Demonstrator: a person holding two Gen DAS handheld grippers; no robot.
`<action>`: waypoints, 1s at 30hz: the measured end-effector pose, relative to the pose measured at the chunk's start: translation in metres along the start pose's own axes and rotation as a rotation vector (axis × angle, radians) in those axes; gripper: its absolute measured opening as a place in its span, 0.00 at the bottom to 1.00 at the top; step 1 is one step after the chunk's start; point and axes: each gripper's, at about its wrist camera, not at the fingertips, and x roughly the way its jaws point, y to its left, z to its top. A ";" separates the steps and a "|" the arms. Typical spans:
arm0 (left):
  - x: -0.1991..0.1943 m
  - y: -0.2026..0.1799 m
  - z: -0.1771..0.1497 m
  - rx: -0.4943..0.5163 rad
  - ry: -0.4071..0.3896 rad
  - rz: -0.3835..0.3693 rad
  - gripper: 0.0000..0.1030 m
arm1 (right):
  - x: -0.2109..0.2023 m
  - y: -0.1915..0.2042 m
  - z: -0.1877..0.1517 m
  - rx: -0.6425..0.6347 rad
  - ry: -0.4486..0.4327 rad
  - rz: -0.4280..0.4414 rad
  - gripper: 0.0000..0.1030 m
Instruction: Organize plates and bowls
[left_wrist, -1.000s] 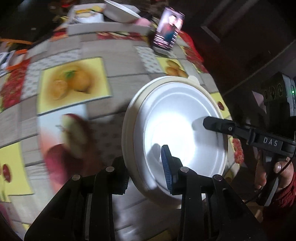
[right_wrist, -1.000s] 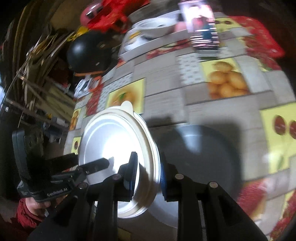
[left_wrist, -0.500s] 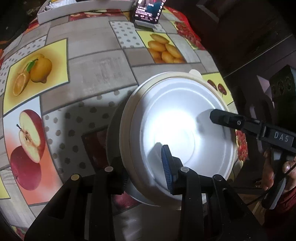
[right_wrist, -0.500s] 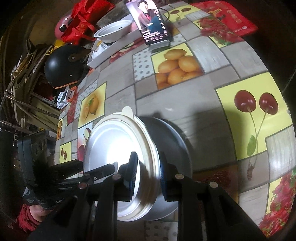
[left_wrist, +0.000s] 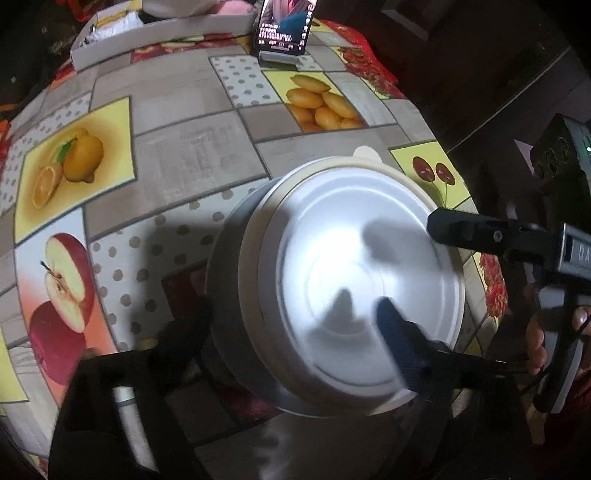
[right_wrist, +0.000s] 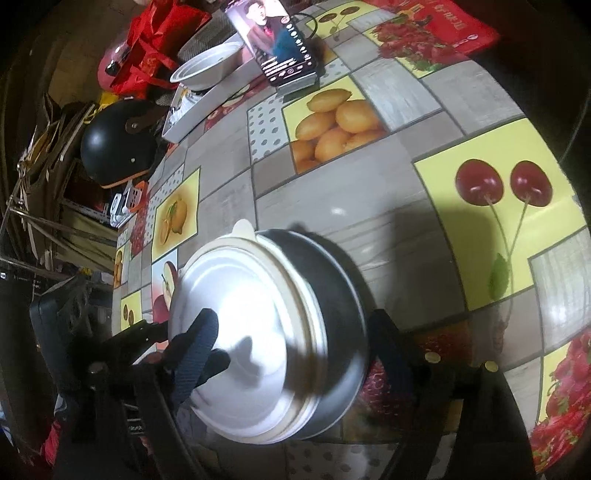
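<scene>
A white plate (left_wrist: 369, 280) lies in a cream-rimmed plate (left_wrist: 251, 266), and both rest on a dark grey plate (left_wrist: 221, 273) on the fruit-print tablecloth. My left gripper (left_wrist: 288, 332) straddles the stack's near rim. Its jaws are opening wide, with the blue pad over the white plate and the other finger outside, neither pressing. In the right wrist view the same white plate (right_wrist: 251, 332) sits on the dark plate (right_wrist: 336, 291). My right gripper (right_wrist: 291, 350) straddles the opposite rim, its jaws also opening and off the plates. One of its fingers (left_wrist: 461, 229) reaches in from the right.
A phone on a stand (right_wrist: 273, 44) plays video at the table's far end, beside a white tray (left_wrist: 159, 33) and a white bowl (right_wrist: 210, 66). Off the table lie a black helmet (right_wrist: 114, 144) and a red bag (right_wrist: 155, 40). The table edge (left_wrist: 454, 162) is close on the right.
Both grippers were shut on the white and cream plates' rim and have sprung wide. The plates came down onto the dark grey plate and lie there free.
</scene>
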 end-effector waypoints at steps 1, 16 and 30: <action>-0.004 -0.001 0.000 0.007 -0.019 0.002 1.00 | -0.002 -0.003 0.000 0.015 -0.009 0.009 0.88; -0.077 0.033 -0.004 -0.036 -0.296 0.208 1.00 | -0.074 0.018 -0.004 -0.037 -0.302 -0.043 1.00; -0.251 0.071 -0.034 -0.113 -0.709 0.637 1.00 | -0.155 0.203 -0.047 -0.516 -0.901 -0.164 1.00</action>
